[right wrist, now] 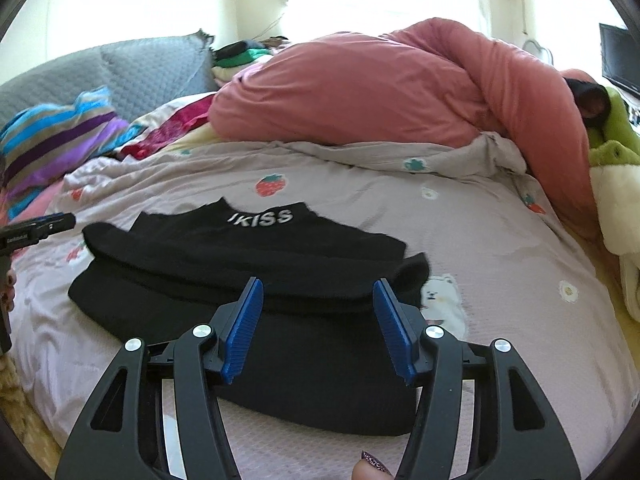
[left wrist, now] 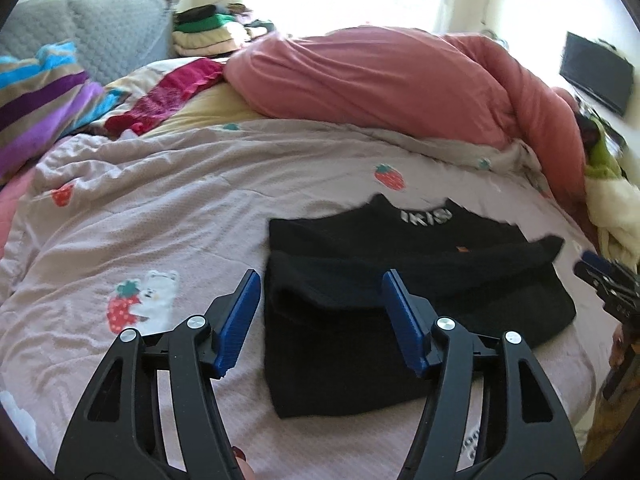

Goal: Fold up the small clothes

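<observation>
Left wrist view shows your left gripper (left wrist: 320, 320) with jaws apart and nothing between the pads, above the folded black sweater (left wrist: 400, 300) lying on the strawberry-print quilt (left wrist: 160, 200); your right gripper (right wrist: 318, 328) likewise stands open and empty over that sweater's near edge

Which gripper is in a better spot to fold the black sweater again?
Probably the left gripper: its open jaws straddle the black sweater's folded side edge. The right gripper, also open, hovers over the sweater's middle instead.
</observation>
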Tool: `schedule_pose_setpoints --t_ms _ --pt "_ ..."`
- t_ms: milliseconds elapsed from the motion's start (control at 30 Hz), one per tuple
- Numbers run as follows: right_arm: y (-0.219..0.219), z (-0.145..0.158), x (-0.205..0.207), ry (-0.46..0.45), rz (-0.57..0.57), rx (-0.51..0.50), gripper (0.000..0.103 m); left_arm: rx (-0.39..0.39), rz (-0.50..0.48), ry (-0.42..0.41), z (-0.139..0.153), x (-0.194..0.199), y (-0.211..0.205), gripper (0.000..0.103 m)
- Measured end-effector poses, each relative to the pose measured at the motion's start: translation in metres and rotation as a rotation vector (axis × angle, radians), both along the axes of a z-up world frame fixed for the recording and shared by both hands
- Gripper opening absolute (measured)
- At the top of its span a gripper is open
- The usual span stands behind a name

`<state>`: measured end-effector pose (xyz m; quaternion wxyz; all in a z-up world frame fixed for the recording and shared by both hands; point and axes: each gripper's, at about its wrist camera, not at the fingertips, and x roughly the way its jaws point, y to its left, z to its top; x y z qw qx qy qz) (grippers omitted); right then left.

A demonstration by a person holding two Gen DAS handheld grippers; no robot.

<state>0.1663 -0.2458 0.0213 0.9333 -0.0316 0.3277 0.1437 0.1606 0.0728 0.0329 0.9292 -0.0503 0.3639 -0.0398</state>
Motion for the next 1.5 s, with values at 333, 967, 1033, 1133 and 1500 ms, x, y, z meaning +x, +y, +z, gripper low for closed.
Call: schedule_pose_setpoints --t_ms 333,967,1033,1133,1500 --pt "0.031 -0.028 -0.005 0.063 0.067 -0.059 0.056 0.105 -0.12 0.098 -0.044 -0.001 -0.052 0.026" --pt "0.036 -0.067 0.063 0.172 0.017 -0.089 0.056 0.15 -0.062 0.148 -0.07 0.048 -0.05 0.028" --pt "0.038 -0.066 0.069 0.168 0.016 -0.097 0.056 0.134 -0.053 0.159 -0.071 0.06 -0.048 0.028" --pt "0.041 -0.062 0.078 0.16 0.01 -0.098 0.056 0.11 -0.038 0.164 -0.071 0.072 -0.043 0.028" --pt "0.024 -0.037 0.096 0.078 -0.065 -0.081 0.061 0.011 0.055 0.119 -0.058 0.093 0.0 0.034"
